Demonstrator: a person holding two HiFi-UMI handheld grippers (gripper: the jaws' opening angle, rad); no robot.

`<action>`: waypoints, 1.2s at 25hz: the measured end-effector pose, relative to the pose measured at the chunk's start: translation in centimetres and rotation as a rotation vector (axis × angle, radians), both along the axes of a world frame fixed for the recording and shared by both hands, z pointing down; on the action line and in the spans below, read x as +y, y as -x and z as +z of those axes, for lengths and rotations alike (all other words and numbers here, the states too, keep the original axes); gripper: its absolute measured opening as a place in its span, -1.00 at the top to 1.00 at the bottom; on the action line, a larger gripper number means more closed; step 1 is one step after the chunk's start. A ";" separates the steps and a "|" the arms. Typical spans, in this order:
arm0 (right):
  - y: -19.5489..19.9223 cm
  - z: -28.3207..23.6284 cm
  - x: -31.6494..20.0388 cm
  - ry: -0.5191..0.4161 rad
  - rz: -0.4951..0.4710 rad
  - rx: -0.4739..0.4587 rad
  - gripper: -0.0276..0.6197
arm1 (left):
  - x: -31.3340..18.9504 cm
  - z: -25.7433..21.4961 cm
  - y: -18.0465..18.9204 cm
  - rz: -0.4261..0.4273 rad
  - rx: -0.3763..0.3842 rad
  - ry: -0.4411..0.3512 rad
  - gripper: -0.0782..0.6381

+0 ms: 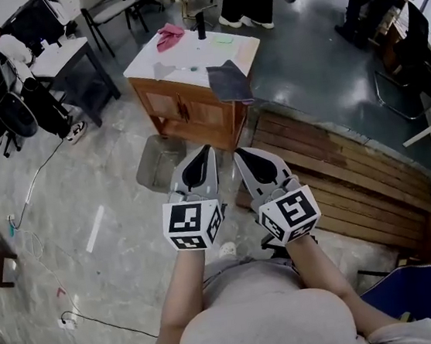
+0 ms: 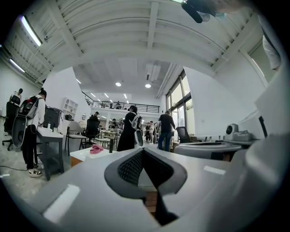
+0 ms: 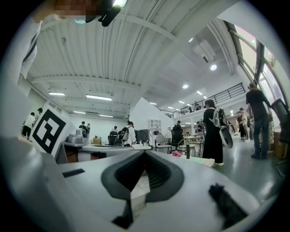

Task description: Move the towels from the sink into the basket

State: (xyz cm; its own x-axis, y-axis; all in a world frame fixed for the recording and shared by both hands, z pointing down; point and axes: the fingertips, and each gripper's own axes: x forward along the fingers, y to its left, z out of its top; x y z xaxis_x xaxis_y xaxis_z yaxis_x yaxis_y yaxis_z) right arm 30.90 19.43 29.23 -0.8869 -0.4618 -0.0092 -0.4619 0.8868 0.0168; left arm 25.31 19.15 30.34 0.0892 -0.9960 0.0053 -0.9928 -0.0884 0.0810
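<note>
A wooden cabinet with a white top [image 1: 194, 57] stands ahead of me. On it lie a pink towel [image 1: 170, 35], a small grey cloth [image 1: 162, 70] and a dark grey towel [image 1: 229, 81] that hangs over the front right corner. A grey basket [image 1: 160, 164] sits on the floor in front of the cabinet. My left gripper [image 1: 200, 153] and right gripper [image 1: 242, 154] are held side by side above the floor, short of the cabinet, both shut with nothing in them. The pink towel [image 2: 96, 148] shows far off in the left gripper view and, again as the pink towel [image 3: 176, 153], in the right gripper view.
A black bottle [image 1: 200, 25] stands at the back of the cabinet top. A wooden plank platform [image 1: 348, 170] lies to the right. A desk [image 1: 69, 57] and seated people are at the far left, with cables [image 1: 77, 317] on the floor.
</note>
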 end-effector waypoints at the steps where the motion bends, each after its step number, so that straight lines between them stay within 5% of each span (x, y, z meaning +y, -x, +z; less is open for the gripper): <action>1: 0.5 0.0 -0.3 0.004 0.007 -0.003 0.86 | -0.3 0.0 0.4 0.008 0.000 0.000 0.77; 30: 7.4 1.7 -8.9 0.051 0.052 0.016 0.86 | -8.8 2.2 6.9 0.066 0.029 0.050 0.77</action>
